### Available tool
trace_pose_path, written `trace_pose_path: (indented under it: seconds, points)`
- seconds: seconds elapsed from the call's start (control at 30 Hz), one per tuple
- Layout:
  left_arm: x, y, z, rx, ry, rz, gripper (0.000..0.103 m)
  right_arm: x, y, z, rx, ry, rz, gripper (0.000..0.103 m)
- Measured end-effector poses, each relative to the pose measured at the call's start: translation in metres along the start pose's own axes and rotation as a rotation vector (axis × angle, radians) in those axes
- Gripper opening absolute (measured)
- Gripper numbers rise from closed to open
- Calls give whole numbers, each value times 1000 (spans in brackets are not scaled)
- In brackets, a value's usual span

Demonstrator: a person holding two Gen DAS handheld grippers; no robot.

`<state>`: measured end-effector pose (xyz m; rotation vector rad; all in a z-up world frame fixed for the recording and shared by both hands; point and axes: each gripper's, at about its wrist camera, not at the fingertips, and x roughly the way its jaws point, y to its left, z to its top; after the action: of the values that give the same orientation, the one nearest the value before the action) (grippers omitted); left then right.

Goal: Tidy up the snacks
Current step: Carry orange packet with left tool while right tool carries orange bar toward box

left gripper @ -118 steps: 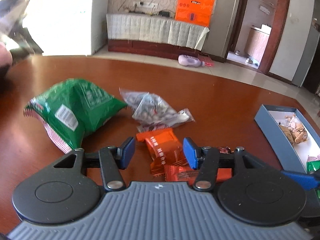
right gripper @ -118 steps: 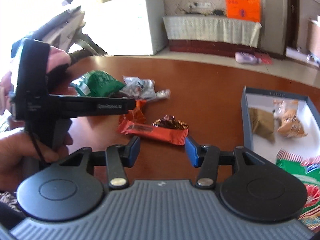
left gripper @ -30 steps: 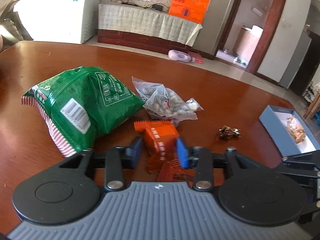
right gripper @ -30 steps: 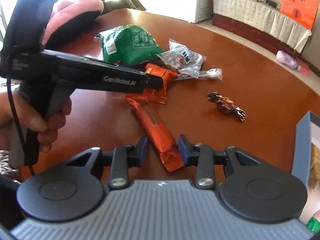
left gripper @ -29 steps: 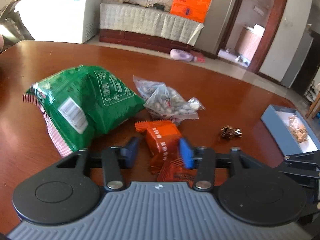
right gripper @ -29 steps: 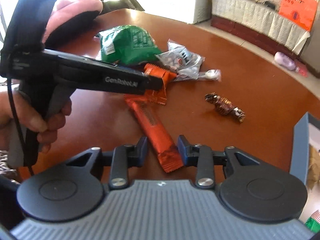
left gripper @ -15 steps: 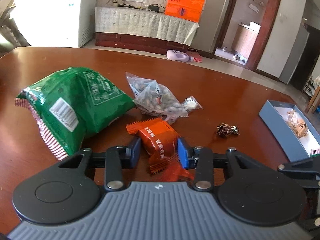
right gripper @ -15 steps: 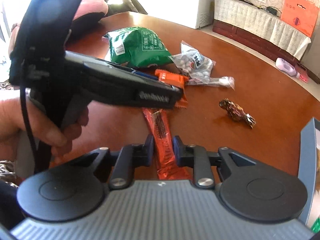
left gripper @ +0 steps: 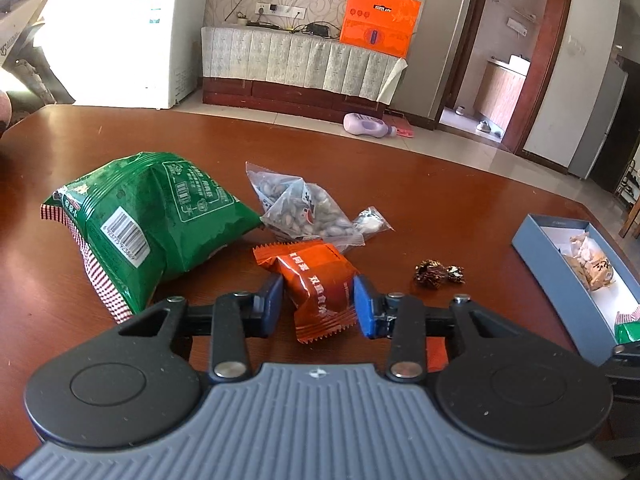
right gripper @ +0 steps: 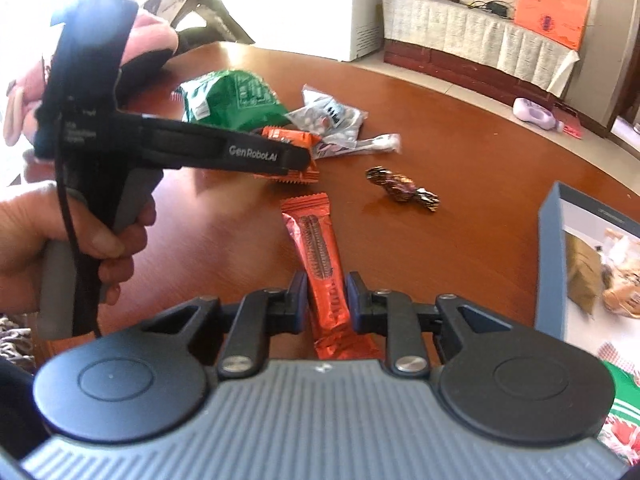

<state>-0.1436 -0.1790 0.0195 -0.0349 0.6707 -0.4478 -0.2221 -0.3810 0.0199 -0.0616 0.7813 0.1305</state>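
My left gripper [left gripper: 316, 300] is shut on a small orange snack packet [left gripper: 316, 280] and holds it above the brown table; it also shows in the right wrist view [right gripper: 288, 140]. My right gripper [right gripper: 327, 300] is shut on a long orange snack bar [right gripper: 320, 264], which is lifted off the table. A green snack bag [left gripper: 152, 224], a clear bag of nuts [left gripper: 308, 216] and a dark foil candy [left gripper: 438, 274] lie on the table. The blue box [left gripper: 552, 276] at the right holds several snacks.
The left hand-held gripper's body [right gripper: 192, 144] crosses the left of the right wrist view. The blue box's wall [right gripper: 550, 268] stands close at the right. Beyond the table are a white freezer [left gripper: 120, 40] and a covered cabinet [left gripper: 300, 64].
Both grippers have closed on their orange snacks and raised them off the table. The left gripper pulled back a little from the green bag.
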Motion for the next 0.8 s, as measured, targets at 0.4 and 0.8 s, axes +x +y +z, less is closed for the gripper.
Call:
trace_pose_path:
  seconds: [0.4, 0.8]
  points:
    - [-14, -11, -4, 10, -24, 48, 42, -32, -14, -7, 64, -64, -26, 24]
    - [-36, -30, -9, 30, -40, 53, 42, -57, -17, -17, 104, -110, -31, 24]
